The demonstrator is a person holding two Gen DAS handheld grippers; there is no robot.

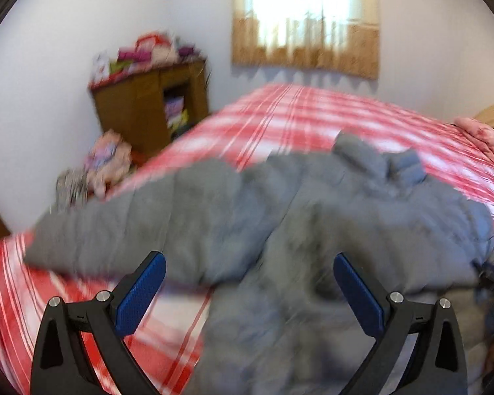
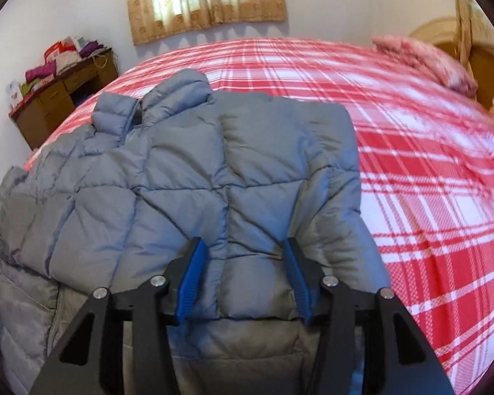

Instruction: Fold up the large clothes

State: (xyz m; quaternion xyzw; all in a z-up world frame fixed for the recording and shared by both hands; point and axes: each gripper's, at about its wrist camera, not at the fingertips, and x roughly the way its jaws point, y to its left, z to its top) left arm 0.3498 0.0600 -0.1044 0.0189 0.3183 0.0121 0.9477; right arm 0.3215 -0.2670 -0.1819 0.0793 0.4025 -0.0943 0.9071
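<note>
A grey quilted puffer jacket point(image 2: 187, 171) lies spread on the red-and-white plaid bed point(image 2: 411, 171), collar toward the window. In the right wrist view its right sleeve is folded over the body, and my right gripper point(image 2: 243, 247) has its blue pads closed partway on the cuff end of that sleeve. In the blurred left wrist view the jacket point(image 1: 280, 223) lies ahead with one sleeve stretched to the left. My left gripper point(image 1: 248, 260) is wide open and empty just above the jacket's near part.
A brown wooden cabinet point(image 1: 148, 112) with piled clothes stands by the wall left of the bed. A curtained window point(image 1: 306, 16) is behind the bed. A pink pillow point(image 2: 428, 62) and wooden headboard point(image 2: 484, 62) are at the right.
</note>
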